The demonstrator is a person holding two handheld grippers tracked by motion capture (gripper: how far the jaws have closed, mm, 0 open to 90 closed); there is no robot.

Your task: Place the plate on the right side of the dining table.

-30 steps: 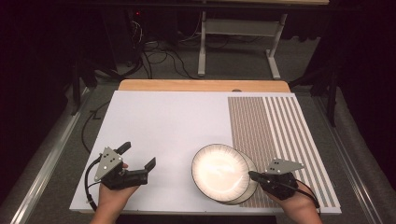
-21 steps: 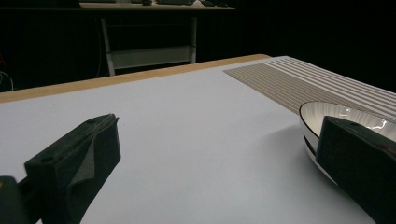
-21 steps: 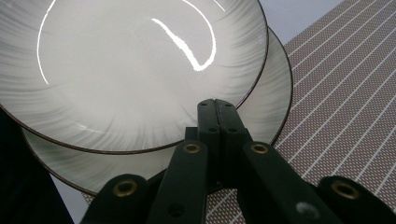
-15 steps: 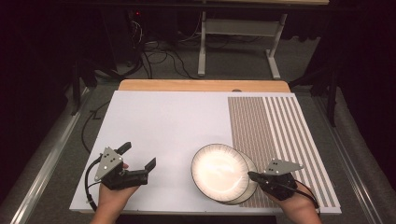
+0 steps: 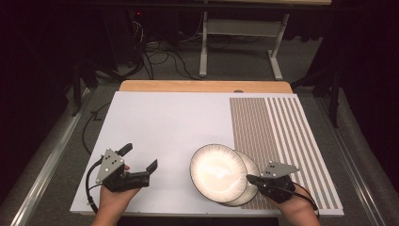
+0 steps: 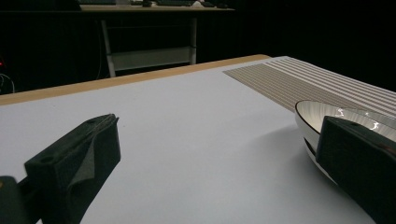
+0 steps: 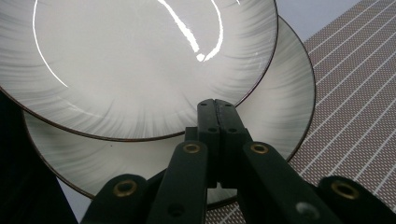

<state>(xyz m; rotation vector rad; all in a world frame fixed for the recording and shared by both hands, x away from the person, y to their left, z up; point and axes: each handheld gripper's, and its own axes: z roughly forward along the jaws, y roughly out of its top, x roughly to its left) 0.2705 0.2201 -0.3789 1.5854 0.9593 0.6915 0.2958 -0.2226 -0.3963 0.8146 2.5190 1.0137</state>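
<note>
Two pale plates with dark rims lie stacked and offset near the front of the table: the upper plate (image 5: 216,172) (image 7: 140,56) rests on the lower plate (image 5: 249,162) (image 7: 280,102). My right gripper (image 5: 250,179) (image 7: 217,105) is shut, jaws pressed together with nothing between them. Its tip hovers over the lower plate, right at the upper plate's rim. My left gripper (image 5: 138,157) (image 6: 217,135) stands wide open over the white mat, left of the plates. Past its right jaw I see the upper plate's rim (image 6: 322,114).
A white mat (image 5: 164,122) covers most of the table, with a brown striped placemat (image 5: 277,132) (image 7: 355,93) (image 6: 299,79) on its right part. A wooden table edge (image 5: 202,86) runs along the far side. Cables and a desk frame stand on the floor beyond.
</note>
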